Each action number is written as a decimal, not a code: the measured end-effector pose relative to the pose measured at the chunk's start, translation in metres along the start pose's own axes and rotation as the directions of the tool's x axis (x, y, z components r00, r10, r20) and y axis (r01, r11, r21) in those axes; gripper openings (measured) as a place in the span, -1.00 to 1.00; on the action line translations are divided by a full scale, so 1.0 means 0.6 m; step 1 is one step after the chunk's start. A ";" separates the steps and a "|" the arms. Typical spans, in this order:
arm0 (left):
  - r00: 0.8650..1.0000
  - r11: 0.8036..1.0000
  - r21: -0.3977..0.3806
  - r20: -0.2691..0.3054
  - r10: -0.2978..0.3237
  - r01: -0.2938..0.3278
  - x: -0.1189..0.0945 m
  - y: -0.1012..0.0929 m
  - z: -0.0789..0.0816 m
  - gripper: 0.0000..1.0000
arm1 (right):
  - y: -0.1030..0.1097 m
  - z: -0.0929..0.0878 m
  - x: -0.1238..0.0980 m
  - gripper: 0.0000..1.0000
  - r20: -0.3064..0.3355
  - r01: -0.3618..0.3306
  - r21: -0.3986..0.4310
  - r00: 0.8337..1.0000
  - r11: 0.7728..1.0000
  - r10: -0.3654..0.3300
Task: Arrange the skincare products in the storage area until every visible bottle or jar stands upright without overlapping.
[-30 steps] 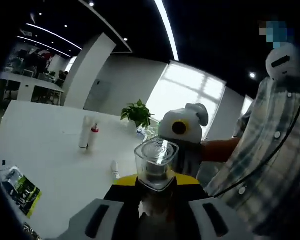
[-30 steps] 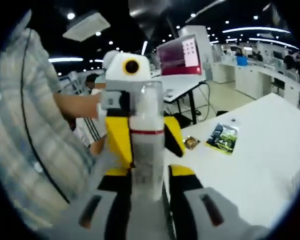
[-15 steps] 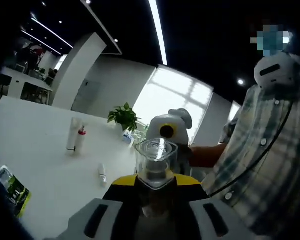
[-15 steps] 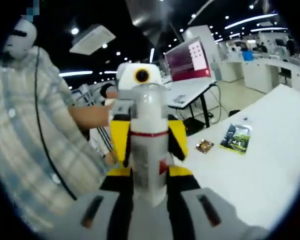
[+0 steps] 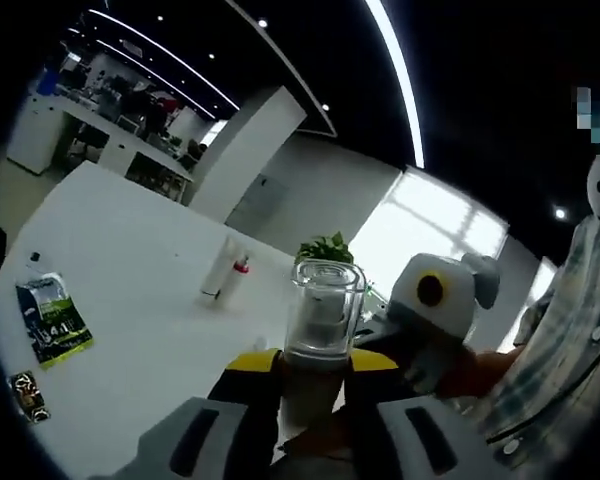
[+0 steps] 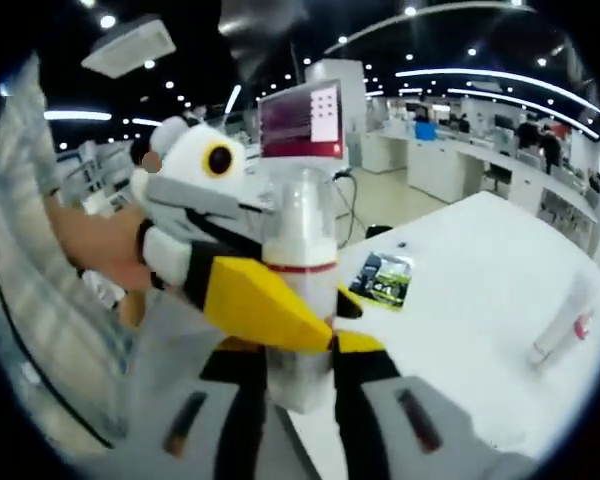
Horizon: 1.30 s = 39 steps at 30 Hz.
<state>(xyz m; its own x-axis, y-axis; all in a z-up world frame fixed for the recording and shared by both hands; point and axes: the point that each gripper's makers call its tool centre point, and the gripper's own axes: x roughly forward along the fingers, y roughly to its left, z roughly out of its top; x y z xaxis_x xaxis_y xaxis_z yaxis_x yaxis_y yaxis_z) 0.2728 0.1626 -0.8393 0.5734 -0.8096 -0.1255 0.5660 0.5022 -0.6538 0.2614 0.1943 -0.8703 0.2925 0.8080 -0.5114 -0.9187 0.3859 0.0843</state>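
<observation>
While both grippers were up in the air, the left gripper [image 5: 315,400] and the right gripper [image 6: 298,385] pinched the same white bottle [image 6: 298,300] from opposite sides, clear cap [image 5: 325,310] upright between them. Below it sat the white table [image 5: 130,300], with two more bottles [image 5: 225,272] near its far edge.

left tongs [image 6: 270,310] now crossing in front of the white bottle [image 6: 298,290], tilted rather than upright behind it
</observation>
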 end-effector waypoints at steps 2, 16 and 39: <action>1.000 1.000 0.015 0.002 -0.002 0.002 0.000 -0.002 -0.001 -0.52 | 0.004 -0.001 0.000 -0.54 0.004 -0.007 0.017 1.000 1.000 0.007; 0.964 0.961 0.103 -0.088 -0.250 0.259 -0.036 -0.055 0.000 -0.57 | 0.059 0.031 -0.032 -0.52 0.147 -0.349 0.090 0.931 0.933 0.334; 0.885 0.891 0.067 -0.177 -0.431 0.448 -0.047 -0.106 -0.006 -0.52 | 0.109 0.044 -0.079 -0.57 0.246 -0.613 0.156 0.783 0.775 0.571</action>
<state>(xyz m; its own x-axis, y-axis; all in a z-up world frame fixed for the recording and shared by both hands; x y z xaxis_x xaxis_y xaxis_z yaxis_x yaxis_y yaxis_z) 0.2186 0.1527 -0.7970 0.1582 -0.9866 0.0390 0.8010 0.1052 -0.5893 0.1945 0.1932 -0.8180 -0.2295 0.9629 -0.1419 -0.8496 -0.1271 0.5119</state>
